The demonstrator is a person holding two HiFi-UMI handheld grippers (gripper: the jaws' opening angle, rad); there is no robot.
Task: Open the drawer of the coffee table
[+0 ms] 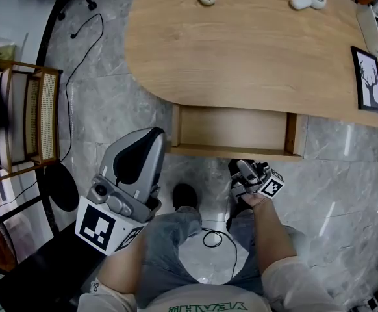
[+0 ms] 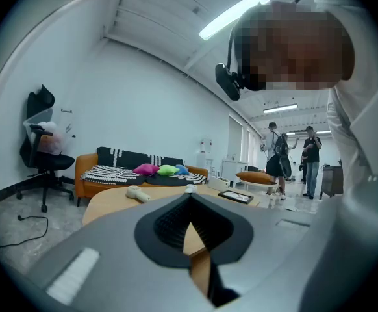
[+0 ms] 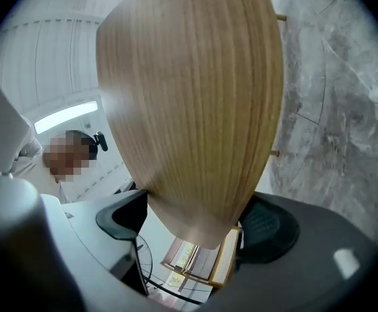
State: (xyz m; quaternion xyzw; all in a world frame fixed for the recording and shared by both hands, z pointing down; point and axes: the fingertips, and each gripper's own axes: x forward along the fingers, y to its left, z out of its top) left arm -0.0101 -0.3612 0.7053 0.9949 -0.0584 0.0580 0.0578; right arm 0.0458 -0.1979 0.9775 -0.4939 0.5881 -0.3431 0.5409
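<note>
I am holding the right gripper (image 1: 246, 170) clamped on the front panel (image 3: 189, 109) of the drawer (image 1: 231, 127), which is sitting pulled out from the coffee table (image 1: 241, 44) on my side. The left gripper (image 1: 149, 138) is hovering near the drawer's left corner, its jaws pressed together on nothing.
</note>
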